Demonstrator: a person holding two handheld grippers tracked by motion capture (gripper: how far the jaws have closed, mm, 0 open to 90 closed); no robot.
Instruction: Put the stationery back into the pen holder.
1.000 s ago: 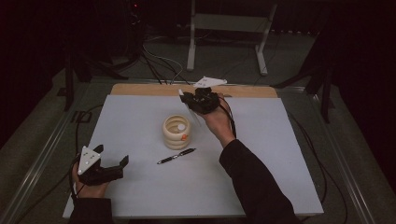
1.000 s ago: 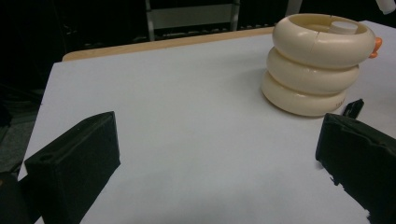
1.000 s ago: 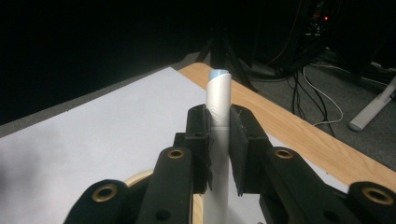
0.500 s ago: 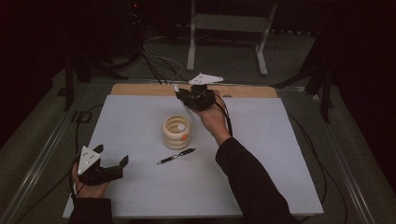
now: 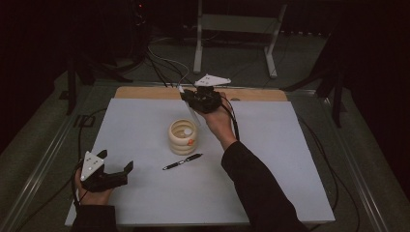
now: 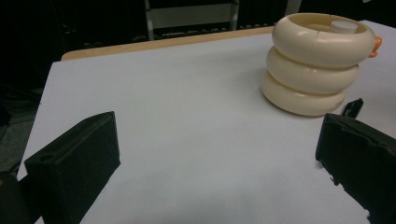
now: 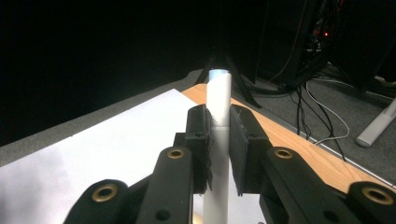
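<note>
White marker point(image 7: 218, 140) is pinched upright in the right tongs point(image 5: 193, 107) just above and behind the ringed cream holder point(image 5: 183, 137) on the bench, far nearer than the spread, empty left tongs point(image 5: 122, 173).

Black claws point(image 7: 219, 140) with brass screws; dark sleeves point(image 5: 256, 188).

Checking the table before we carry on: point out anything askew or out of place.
Nothing is spilled or damaged. The black pen lies loose and slanted on the white sheet beside the cream ringed holder, while the right gripper clamps a white marker.
</note>
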